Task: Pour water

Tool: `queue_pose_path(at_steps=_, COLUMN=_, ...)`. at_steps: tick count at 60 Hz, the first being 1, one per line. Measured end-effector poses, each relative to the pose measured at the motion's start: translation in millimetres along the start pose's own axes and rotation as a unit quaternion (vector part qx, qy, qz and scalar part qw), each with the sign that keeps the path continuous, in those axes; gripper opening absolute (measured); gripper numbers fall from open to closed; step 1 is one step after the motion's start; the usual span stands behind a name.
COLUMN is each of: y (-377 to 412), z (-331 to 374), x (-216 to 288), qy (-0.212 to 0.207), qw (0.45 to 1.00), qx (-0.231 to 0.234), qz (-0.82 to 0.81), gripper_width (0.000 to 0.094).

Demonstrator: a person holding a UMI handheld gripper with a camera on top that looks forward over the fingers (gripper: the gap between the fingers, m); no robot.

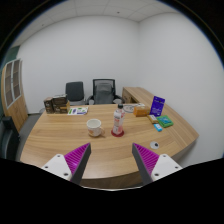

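Facing a broad wooden conference table (60,140) in a white-walled room, two dark office chairs (92,92) behind it. Further along, a purple upright card (157,105) beside small boxes; no writing legible there. Nearer the middle, a white mug (94,127) just beside a clear water bottle (118,122) with a reddish band, both upright, well beyond the fingers. Gripper (111,160) spread wide, holding nothing, pink pads (77,157) bare. Bottle probably light, thin-walled, slippery; best taken around mid-body, gently. Label unreadable.
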State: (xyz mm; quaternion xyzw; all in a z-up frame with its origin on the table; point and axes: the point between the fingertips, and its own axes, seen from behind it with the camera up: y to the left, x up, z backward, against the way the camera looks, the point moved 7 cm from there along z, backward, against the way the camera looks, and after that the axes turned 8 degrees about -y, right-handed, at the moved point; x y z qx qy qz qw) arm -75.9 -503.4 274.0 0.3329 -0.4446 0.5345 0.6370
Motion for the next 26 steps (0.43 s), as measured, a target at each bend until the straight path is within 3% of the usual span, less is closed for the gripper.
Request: queue_pose_path(at_steps=26, y=-5.6, z=38.9, x=5.3, qy=-0.012, qw=1.0, qx=-0.013, qz=0.006, gripper_width=0.0857)
